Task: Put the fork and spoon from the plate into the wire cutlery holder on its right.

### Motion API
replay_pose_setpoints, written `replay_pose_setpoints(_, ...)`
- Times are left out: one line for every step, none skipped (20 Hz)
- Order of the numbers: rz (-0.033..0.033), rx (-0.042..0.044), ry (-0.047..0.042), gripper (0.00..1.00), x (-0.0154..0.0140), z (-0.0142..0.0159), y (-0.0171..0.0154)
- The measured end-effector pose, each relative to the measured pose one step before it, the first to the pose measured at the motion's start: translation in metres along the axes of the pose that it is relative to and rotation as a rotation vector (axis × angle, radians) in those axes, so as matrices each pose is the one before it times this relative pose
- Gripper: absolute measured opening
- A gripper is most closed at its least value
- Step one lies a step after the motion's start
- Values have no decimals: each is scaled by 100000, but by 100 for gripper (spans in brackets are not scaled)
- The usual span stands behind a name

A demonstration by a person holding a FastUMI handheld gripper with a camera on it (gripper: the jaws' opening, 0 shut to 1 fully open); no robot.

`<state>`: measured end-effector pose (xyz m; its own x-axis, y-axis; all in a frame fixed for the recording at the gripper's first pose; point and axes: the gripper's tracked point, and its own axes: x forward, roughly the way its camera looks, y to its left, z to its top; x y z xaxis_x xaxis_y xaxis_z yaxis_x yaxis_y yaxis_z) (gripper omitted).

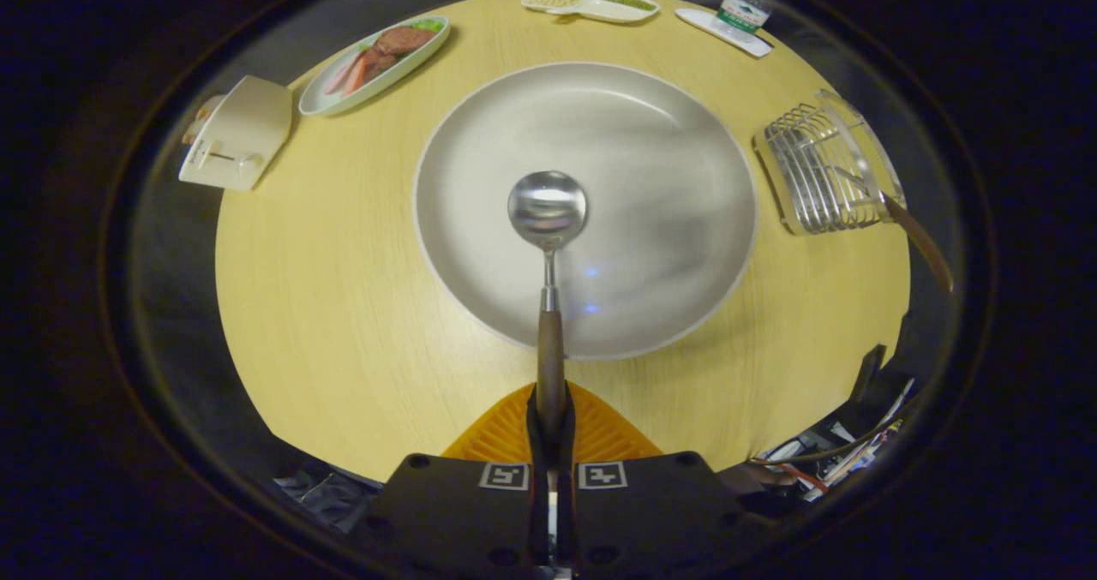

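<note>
My gripper (pixel 550 417) is shut on the wooden handle of the spoon (pixel 548 220), which sticks straight ahead with its shiny bowl hanging above the middle of the big white plate (pixel 668 117). The plate lies bare on the round wooden table. To the plate's right stands the wire cutlery holder (pixel 818 173), and a wooden handle of the fork (pixel 921 242) pokes out of it toward the table's near right edge.
A white toaster (pixel 236 133) stands at the far left. An oval dish with food (pixel 377 62) lies beyond the plate to the left, a divided dish (pixel 591 3) and a small tray with a bottle (pixel 737 21) at the far edge. Cables (pixel 823 456) hang off the near right.
</note>
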<state>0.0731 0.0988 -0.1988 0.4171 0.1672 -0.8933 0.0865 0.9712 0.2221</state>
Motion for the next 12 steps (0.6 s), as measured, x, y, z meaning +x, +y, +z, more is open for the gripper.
replay_pose_setpoints(-242,558,-211,7,-580,213,-64)
replay_pose_setpoints(420,1255,202,7,-598,111,51)
replay_pose_setpoints(1519,2455,392,7,-803,142,213)
replay_pose_setpoints(2051,3335,175,7,-1257,440,1079)
replay_pose_setpoints(2038,3941,433,7,-1061,255,265)
replay_pose_setpoints(1537,3753,119,7,-1078,197,-23)
replay_pose_setpoints(696,3256,-205,7,-1044,356,-172)
replay_pose_setpoints(115,2653,-435,7,-990,336,-336)
replay_pose_setpoints(-409,1776,-95,7,-963,444,-522)
replay_pose_setpoints(-837,1645,-244,7,-864,387,-646)
replay_pose_setpoints(-450,2351,31,7,-1025,444,-766)
replay_pose_setpoints(269,3178,-154,7,-815,459,-617)
